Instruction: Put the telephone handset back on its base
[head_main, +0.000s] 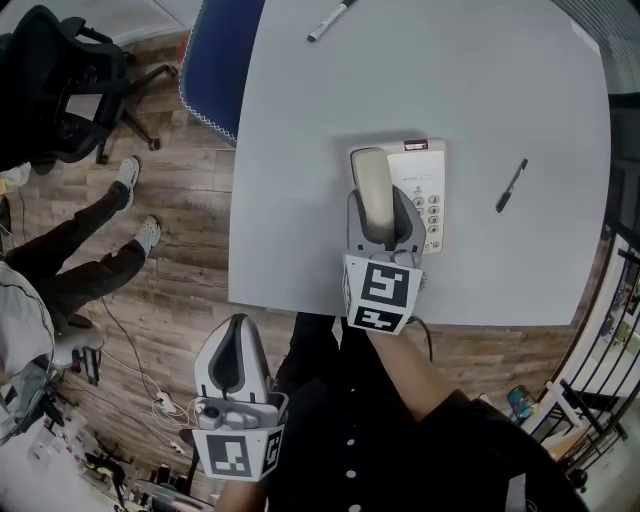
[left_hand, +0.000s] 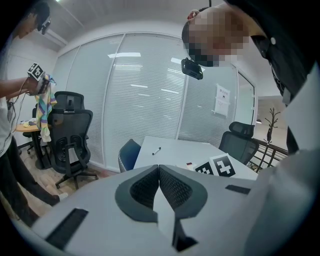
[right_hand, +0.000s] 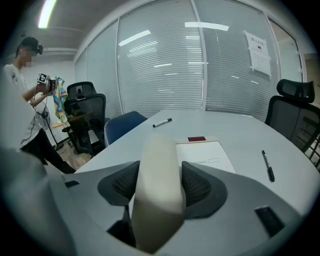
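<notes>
The telephone handset (head_main: 373, 190) is lying well away from your left hand-held gripper (head_main: 236, 325), which is hanging closed and empty near your body, off the tabletop (head_main: 300, 130). Your right hand-held gripper (right_hand: 159, 185) is doing the work: its jaws are standing wide, pads pressing both sides of the handset. The handset's long axis is running straight away from you, along the left side of the telephone base (head_main: 425, 190). Whether it is already resting in the cradle, I cannot tell.

Open passage over left half of table (head_main: 290, 200). Telephone base (head_main: 428, 172) with handset (head_main: 372, 185) blocks centre. Pen (head_main: 511, 186) lies right of it, marker (head_main: 330, 20) at far edge. Blue chair (head_main: 215, 60) crowds far-left corner.
</notes>
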